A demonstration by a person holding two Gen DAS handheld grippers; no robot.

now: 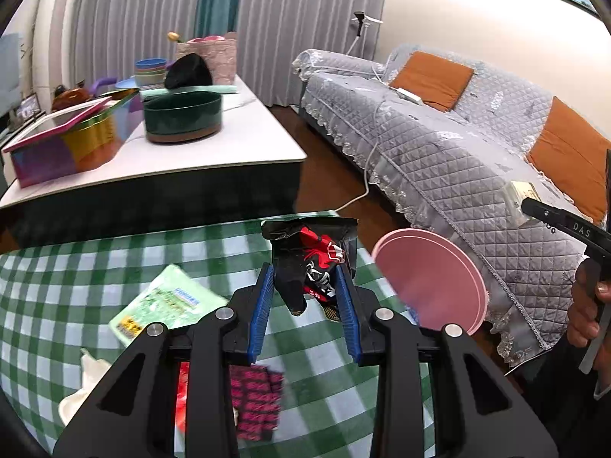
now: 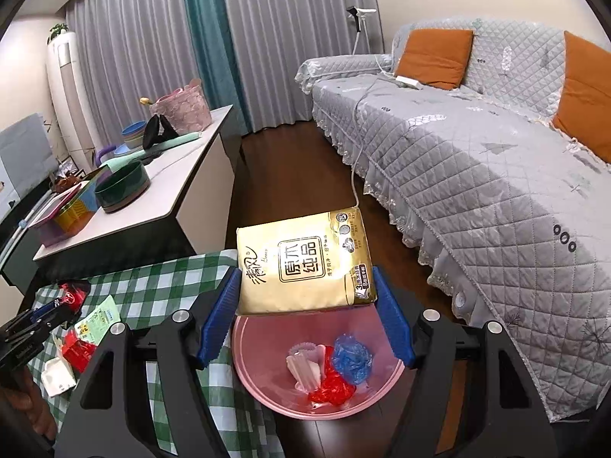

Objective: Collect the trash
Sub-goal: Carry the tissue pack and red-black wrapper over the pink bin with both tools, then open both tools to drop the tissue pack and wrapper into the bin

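My left gripper (image 1: pixel 307 278) is shut on a black and red snack wrapper (image 1: pixel 313 255) and holds it above the green checked tablecloth (image 1: pixel 76 267). My right gripper (image 2: pixel 307 290) is shut on a gold tissue pack (image 2: pixel 301 263), held over a pink bin (image 2: pixel 248 366) on the floor. The bin holds a blue wad (image 2: pixel 351 355), a red wad (image 2: pixel 330 387) and a pale cupcake liner (image 2: pixel 303 366). The bin's rim (image 1: pixel 450 267) shows right of the table in the left wrist view. A green packet (image 1: pixel 168 301), a pink patterned wrapper (image 1: pixel 256 400), a red wrapper (image 1: pixel 183 393) and white paper (image 1: pixel 84 385) lie on the cloth.
A white-topped low table (image 1: pixel 229 133) behind carries a dark green pot (image 1: pixel 183 114), a colourful box (image 1: pixel 65 141), bowls and a pink basket. A grey quilted sofa (image 2: pixel 477 160) with orange cushions runs along the right. A white cable (image 2: pixel 357 160) trails across the wooden floor.
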